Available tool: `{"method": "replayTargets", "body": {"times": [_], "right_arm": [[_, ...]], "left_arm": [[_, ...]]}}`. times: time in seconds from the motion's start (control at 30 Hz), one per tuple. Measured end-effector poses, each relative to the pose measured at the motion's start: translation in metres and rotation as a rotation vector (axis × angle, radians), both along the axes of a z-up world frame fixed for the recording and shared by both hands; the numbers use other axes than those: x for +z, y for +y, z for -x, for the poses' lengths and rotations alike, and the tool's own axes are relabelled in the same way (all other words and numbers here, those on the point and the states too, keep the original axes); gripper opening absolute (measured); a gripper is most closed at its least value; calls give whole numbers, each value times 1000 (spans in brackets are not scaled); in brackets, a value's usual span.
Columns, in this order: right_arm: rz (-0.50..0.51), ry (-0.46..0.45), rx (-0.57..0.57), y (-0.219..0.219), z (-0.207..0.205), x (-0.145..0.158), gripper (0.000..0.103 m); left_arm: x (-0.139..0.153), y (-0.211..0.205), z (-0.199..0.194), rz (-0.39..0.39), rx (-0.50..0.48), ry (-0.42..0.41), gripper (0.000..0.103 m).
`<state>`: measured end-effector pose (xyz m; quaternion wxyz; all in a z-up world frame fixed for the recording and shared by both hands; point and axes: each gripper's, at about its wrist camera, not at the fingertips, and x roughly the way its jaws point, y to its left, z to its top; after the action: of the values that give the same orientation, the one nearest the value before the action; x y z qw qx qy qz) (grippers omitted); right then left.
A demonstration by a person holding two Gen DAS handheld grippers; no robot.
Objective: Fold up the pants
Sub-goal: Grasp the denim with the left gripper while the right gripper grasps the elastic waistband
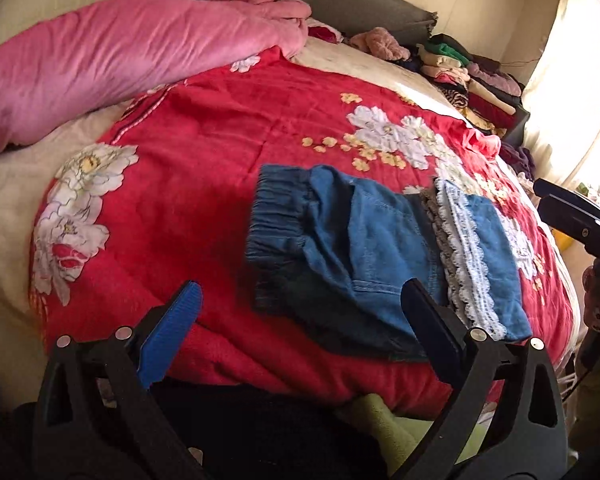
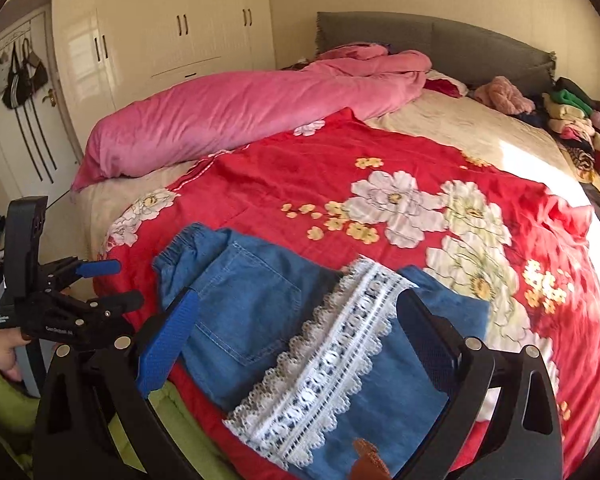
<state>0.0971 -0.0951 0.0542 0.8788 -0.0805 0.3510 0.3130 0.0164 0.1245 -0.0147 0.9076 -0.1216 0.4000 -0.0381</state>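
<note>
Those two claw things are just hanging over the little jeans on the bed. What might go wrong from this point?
1. The pants lie on a soft, wrinkled red blanket; a low pinch might grab blanket too.
2. The white lace trim looks delicate, and the right gripper, open just above it, may snag it.
3. The left gripper is open near the bed's front edge; tugging that way might drag the pants off.
</note>
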Motion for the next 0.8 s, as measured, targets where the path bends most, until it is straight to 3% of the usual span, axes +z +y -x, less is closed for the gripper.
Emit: {"method": "replayTargets", "body": {"times": [0.4, 0.5, 0.57, 0.8], "right_arm": [[23, 66, 116, 67, -47, -16, 98], [41, 90, 152, 86, -58, -21, 98], [52, 109, 195, 99, -64, -24, 98], [139, 177, 295, 145, -82, -50, 98]], "left_arm": [[-24, 3, -9, 46, -24, 23, 93], [-29, -2, -16, 54, -41, 34, 79], [-34, -5, -21, 73, -60, 47, 58], [-42, -5, -23, 80, -63, 61, 53]]}}
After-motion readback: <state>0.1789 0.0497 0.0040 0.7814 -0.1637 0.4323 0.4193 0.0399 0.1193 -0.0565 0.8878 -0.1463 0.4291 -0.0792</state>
